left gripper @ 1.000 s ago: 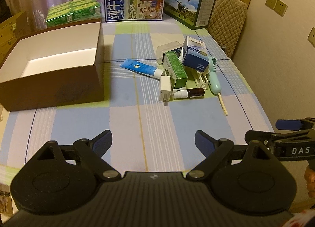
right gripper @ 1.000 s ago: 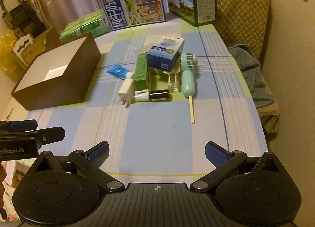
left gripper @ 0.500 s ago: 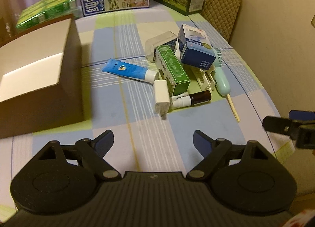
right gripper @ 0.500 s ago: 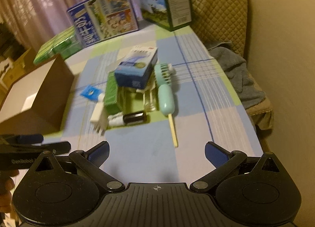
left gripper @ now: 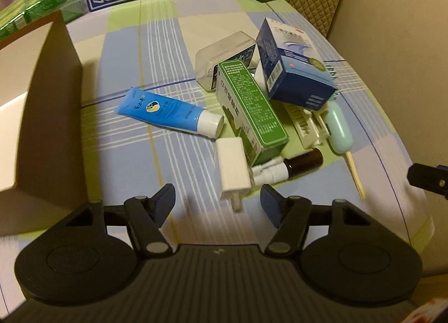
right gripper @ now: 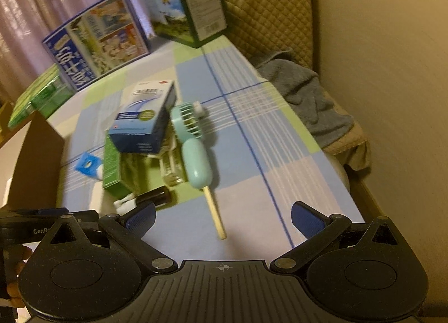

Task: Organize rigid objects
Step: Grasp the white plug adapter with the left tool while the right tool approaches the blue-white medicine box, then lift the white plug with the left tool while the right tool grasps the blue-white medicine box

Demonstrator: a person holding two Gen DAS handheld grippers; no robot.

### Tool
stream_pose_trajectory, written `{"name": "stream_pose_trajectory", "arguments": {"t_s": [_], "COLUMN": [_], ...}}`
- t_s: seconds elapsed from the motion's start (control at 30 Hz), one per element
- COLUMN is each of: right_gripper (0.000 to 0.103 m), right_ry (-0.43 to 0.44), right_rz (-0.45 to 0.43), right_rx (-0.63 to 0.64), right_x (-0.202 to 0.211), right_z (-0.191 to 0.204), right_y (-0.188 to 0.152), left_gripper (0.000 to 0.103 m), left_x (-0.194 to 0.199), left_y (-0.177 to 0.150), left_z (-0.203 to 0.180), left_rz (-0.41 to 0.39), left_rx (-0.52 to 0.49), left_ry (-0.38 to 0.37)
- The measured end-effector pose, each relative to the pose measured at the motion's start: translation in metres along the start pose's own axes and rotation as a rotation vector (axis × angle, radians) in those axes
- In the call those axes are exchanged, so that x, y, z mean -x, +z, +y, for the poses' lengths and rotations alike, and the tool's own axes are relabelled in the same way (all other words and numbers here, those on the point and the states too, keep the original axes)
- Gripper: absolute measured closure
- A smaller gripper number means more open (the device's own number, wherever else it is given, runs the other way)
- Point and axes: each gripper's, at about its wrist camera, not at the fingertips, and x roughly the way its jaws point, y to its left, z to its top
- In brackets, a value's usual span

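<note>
- Since a second ago both grippers have closed in on the pile: it now fills each view, and the brown box has slid to the left edge of both.
- Left wrist view: the left gripper (left gripper: 217,201) is spread wide and holds nothing. The white charger (left gripper: 231,171) lies just ahead of the gap between its fingertips, prongs pointing toward the camera.
- Beside the charger, a green carton (left gripper: 252,111) leans across the heap, a blue tube (left gripper: 168,111) lies to its left, and a spray bottle (left gripper: 288,167) touches the charger's right side. A blue carton (left gripper: 294,71) sits on top, tilted.
- The brown box (left gripper: 53,116) stands open at the table's left side, well apart from the pile.
- Right wrist view: the right gripper (right gripper: 222,215) is also splayed and empty. The wooden stick (right gripper: 214,213) of the mint fan (right gripper: 196,160) points into its gap, near the table's right edge.
- My reading: the first picks are being lined up, charger for the left, fan for the right; nothing is in the box yet as far as the visible part shows.
</note>
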Motion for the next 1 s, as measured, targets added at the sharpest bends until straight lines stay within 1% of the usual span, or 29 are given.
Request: {"name": "stream_pose_trajectory", "arguments": {"t_s": [0.17, 0.3, 0.37, 0.5, 0.6, 0.67, 0.7, 0.83, 1.0], "right_gripper": [0.002, 0.002, 0.002, 0.002, 0.002, 0.002, 0.002, 0.002, 0.002], "right_ry": [-0.03, -0.042, -0.05, -0.062, -0.066, -0.069, -0.068, -0.067, -0.059], "right_rz": [0.01, 0.015, 0.017, 0.021, 0.022, 0.02, 0.02, 0.018, 0.018], "right_rx": [-0.038, -0.056, -0.064, -0.076, -0.08, -0.08, -0.08, -0.071, -0.057], "right_x": [-0.008, -0.011, -0.012, -0.013, -0.014, -0.014, -0.014, -0.016, -0.019], "right_z": [-0.007, -0.01, -0.011, -0.013, -0.012, -0.011, -0.011, -0.006, 0.002], "right_y": [0.003, 0.002, 0.002, 0.001, 0.002, 0.003, 0.003, 0.005, 0.011], "left_gripper": [0.049, 0.052, 0.056, 0.061, 0.067, 0.076, 0.078, 0.081, 0.081], "left_x": [-0.018, -0.03, -0.035, -0.041, -0.043, -0.044, -0.045, -0.044, -0.041], "left_y": [0.012, 0.017, 0.019, 0.023, 0.025, 0.025, 0.026, 0.025, 0.023], "left_z": [0.0, 0.0, -0.001, 0.0, 0.0, 0.0, -0.001, 0.001, 0.009], "left_rz": [0.019, 0.034, 0.043, 0.047, 0.05, 0.052, 0.054, 0.045, 0.038], "left_rx": [-0.006, -0.009, -0.014, -0.011, -0.007, -0.009, -0.012, -0.015, -0.014], "left_ry": [-0.004, -0.012, -0.016, -0.029, -0.043, -0.056, -0.06, -0.058, -0.046]}}
